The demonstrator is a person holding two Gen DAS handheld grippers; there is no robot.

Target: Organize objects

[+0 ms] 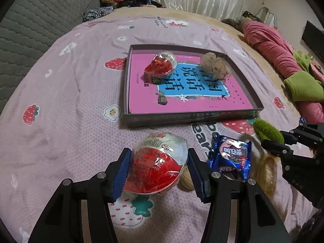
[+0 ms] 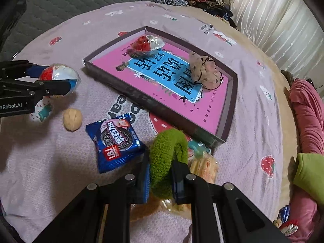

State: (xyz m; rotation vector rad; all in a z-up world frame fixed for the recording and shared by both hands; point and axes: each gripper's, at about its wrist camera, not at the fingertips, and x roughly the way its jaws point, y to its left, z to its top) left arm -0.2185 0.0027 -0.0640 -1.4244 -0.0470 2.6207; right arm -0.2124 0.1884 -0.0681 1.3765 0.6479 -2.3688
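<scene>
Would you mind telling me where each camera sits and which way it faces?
Left wrist: on the left gripper, looking down along its fingers at the wrapped red-and-white ball it holds and the tray beyond; right gripper at the edge.
Right wrist: on the right gripper, clamping the green scrunchie; left gripper visible.
Shared: tray, blue snack packet.

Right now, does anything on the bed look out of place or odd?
Nothing looks damaged or spilled. The shallow dark cardboard box sits askew on the bedspread, and a tan walnut, a blue foil cookie packet and a clear-wrapped yellowish snack lie loose outside it.
</scene>
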